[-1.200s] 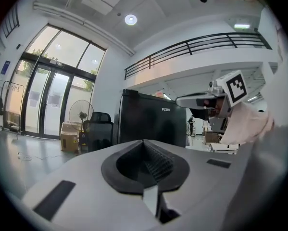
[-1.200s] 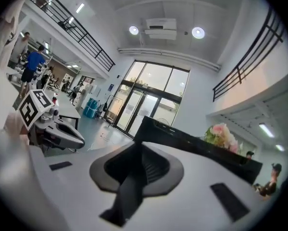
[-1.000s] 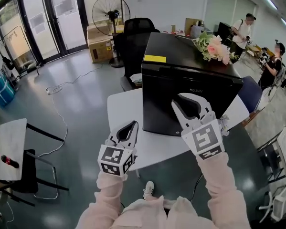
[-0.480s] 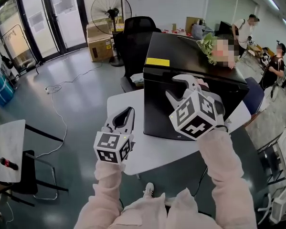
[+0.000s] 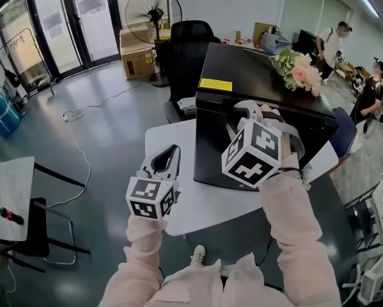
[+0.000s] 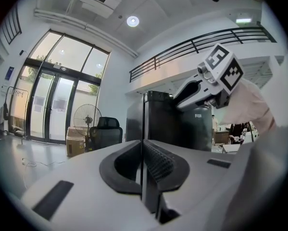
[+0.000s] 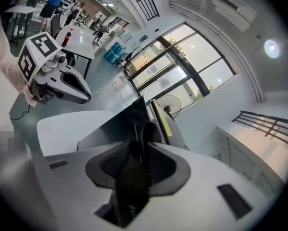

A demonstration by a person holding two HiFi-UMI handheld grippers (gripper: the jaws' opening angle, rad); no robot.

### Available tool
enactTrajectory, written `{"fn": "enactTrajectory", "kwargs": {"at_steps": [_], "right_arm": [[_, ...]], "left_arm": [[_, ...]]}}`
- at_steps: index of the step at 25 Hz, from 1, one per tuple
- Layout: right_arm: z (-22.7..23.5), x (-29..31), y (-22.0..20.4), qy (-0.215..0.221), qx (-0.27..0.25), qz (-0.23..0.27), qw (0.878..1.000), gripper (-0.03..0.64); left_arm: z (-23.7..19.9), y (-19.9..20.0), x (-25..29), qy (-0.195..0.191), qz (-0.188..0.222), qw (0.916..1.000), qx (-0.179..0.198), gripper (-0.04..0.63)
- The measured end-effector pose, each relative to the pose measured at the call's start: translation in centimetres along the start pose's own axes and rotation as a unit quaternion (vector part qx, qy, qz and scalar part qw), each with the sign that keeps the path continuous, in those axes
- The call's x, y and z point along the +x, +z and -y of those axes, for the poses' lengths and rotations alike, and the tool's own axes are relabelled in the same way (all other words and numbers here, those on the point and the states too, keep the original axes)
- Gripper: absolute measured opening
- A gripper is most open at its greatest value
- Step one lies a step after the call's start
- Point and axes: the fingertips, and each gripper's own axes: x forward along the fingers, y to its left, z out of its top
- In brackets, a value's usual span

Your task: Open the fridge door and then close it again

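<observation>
**Head view is showing the right claw on the fridge door**

Head view is taking in the whole black fridge (image 5: pixel 255 75), which is standing on the white table (image 5: pixel 178 152) with its door facing the person. Only this view is showing the pink flowers (image 5: pixel 298 69) lying on the fridge's top and the yellow label (image 5: pixel 215 85) near its front edge. The right gripper (image 5: pixel 237 117) is reaching onto the upper left corner of the fridge door (image 5: pixel 207 146), but its marker cube is covering much of the jaws here.

Right gripper view is settling that. The jaws, having just been closing, are clamping the door's dark edge between their pads.

Left gripper view is showing the left gripper (image 6: pixel 143 150) with its jaws pressed together on nothing. It is hovering at the table's near-left edge, apart from the fridge.

Whether the door is parting from the cabinet is hard to make out.
</observation>
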Motion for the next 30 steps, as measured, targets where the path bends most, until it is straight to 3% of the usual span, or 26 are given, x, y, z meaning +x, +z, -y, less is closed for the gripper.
{"fn": "enactTrajectory", "kwargs": {"at_steps": [12, 17, 30], "right_arm": [[-0.2, 0.0, 0.0, -0.003, -0.033, -0.025, 0.999, 0.110], [-0.3, -0.3, 0.1, -0.007, -0.022, -0.011, 1.000, 0.104], [-0.7, -1.1, 0.4, -0.020, -0.050, -0.016, 0.998, 0.095]], "left_arm": [[0.6, -0.1, -0.8, 0.000, 0.000, 1.0000, 0.002, 0.012], [1.0, -0.5, -1.9, 0.005, -0.003, 1.0000, -0.003, 0.012], [3.1, -0.7, -6.5, 0.020, 0.001, 0.9998, -0.010, 0.012]]}}
